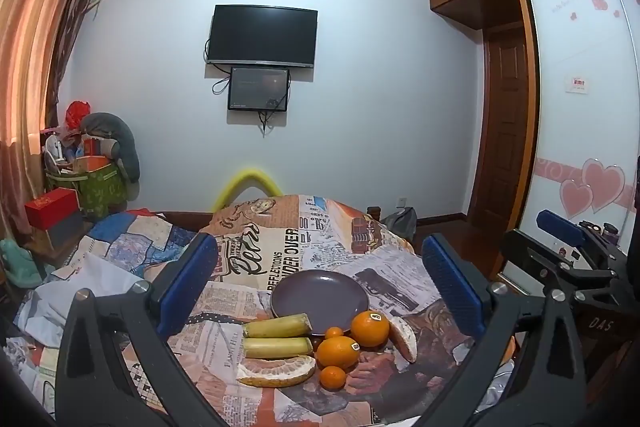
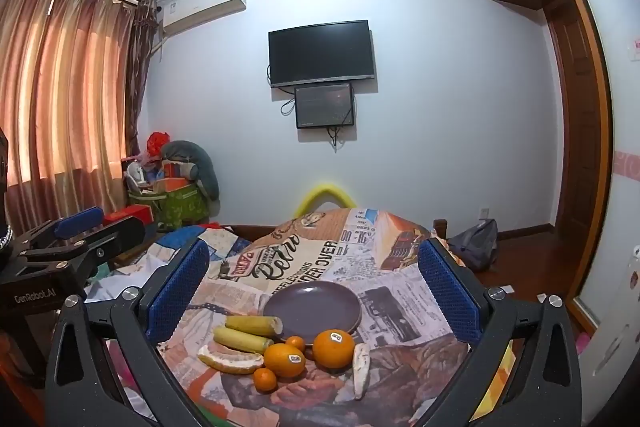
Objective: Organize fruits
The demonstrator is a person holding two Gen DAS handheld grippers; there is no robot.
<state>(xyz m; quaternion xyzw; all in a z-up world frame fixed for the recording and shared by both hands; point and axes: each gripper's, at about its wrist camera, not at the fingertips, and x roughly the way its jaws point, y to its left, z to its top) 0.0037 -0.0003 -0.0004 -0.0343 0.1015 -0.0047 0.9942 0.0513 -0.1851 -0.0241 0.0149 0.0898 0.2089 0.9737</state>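
Both the left gripper point(image 1: 320, 279) and right gripper point(image 2: 314, 285) hung released above the table point(image 1: 256, 247). The fruits point(image 1: 338, 351) crowded low centre, just below the empty plate point(image 1: 320, 297). Round oranges point(image 2: 334, 343) could roll off if nudged.

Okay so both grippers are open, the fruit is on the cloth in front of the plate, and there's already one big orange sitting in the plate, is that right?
Not quite. The plate holds no fruit; both big oranges lie on the cloth just in front of it, as the right wrist view shows. The rest stands: the left gripper and right gripper are open.
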